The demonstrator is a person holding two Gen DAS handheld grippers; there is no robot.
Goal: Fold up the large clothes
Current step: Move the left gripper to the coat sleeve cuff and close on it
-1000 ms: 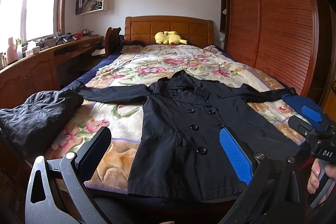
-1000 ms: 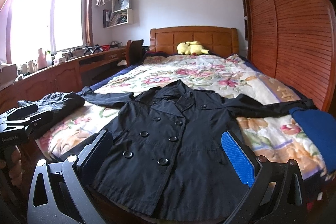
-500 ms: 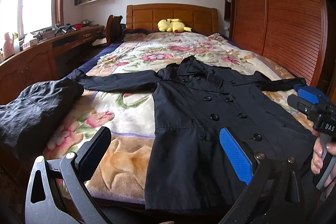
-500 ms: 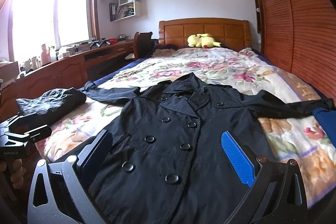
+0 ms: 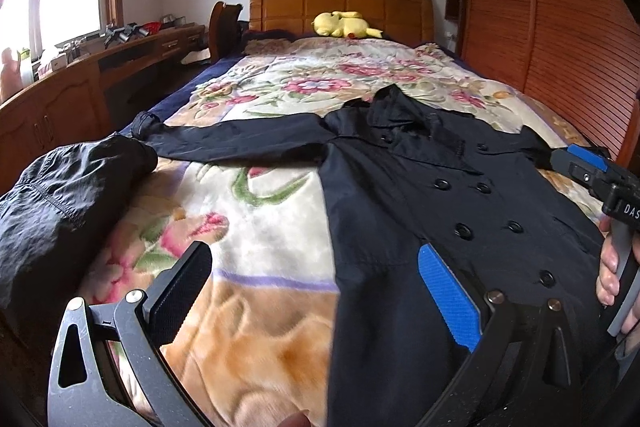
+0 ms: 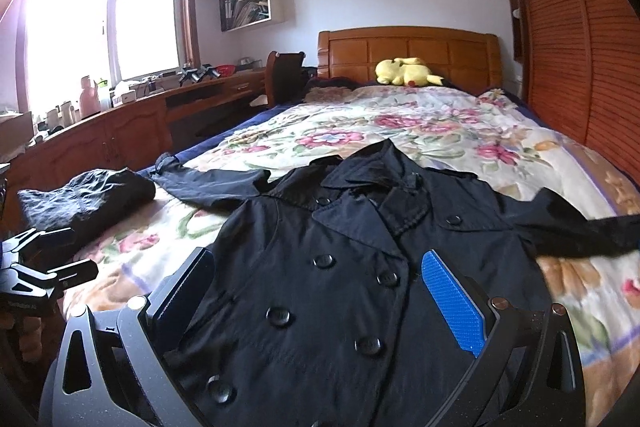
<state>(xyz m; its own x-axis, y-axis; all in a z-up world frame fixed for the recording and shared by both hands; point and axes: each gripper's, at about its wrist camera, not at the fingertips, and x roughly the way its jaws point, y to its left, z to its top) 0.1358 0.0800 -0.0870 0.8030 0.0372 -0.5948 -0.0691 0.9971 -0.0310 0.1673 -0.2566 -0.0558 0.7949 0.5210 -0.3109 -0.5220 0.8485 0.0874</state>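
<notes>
A black double-breasted coat lies face up on the flowered bedspread, sleeves spread to both sides; it also shows in the right wrist view. My left gripper is open and empty, above the coat's left hem edge. My right gripper is open and empty, low over the coat's buttoned front. The right gripper also shows at the right edge of the left wrist view.
A second dark garment is bunched at the bed's left edge. A yellow plush toy lies by the wooden headboard. A long wooden desk runs along the left; a slatted wardrobe stands on the right.
Both grippers have moved forward and lower over the bed, closer to the coat. The left one has shifted left. Both stay open and empty.
</notes>
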